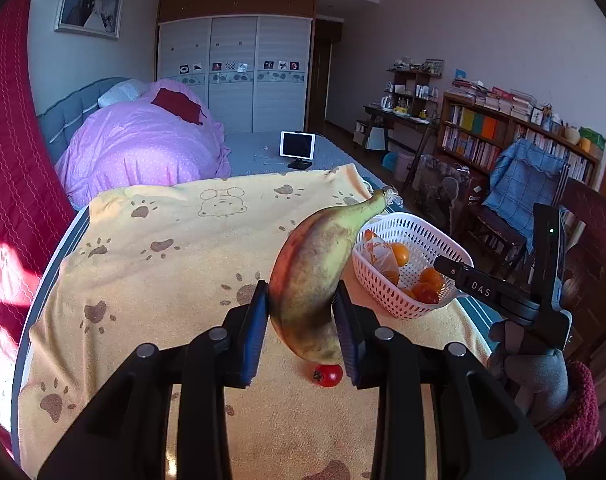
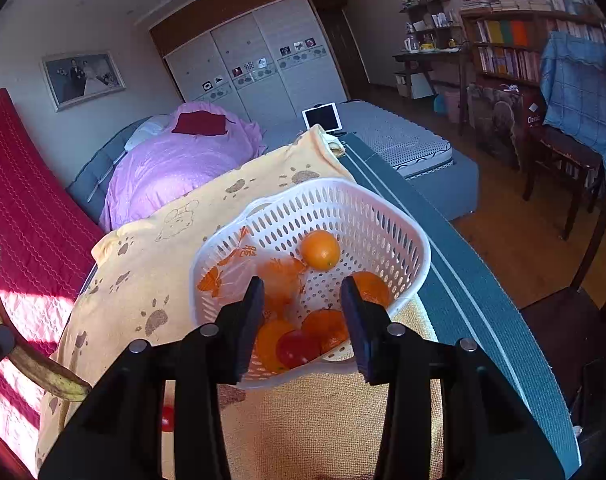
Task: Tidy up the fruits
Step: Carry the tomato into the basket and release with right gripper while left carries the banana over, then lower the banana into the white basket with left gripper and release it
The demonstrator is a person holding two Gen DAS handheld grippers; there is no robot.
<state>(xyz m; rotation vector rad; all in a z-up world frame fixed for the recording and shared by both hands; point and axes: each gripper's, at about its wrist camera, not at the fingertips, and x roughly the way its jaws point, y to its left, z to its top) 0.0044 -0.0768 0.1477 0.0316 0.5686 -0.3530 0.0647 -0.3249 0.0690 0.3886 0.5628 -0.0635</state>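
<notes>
Table (image 2: 455, 280); yellow cloth (image 1: 175, 264) (paw-printed); basket (image 2: 383, 216).

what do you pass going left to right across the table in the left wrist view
bare stretch of the yellow paw-print cloth → banana clamped in the left gripper, a small red tomato on the cloth right under it → white basket holding oranges → right gripper reaching over the basket's rim

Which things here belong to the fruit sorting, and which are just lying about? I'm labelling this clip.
Job: banana in the left gripper; white basket holding oranges; small red fruit on the yellow cloth; right gripper.
Lying about: tablet, pink duvet, bookshelf.
</notes>
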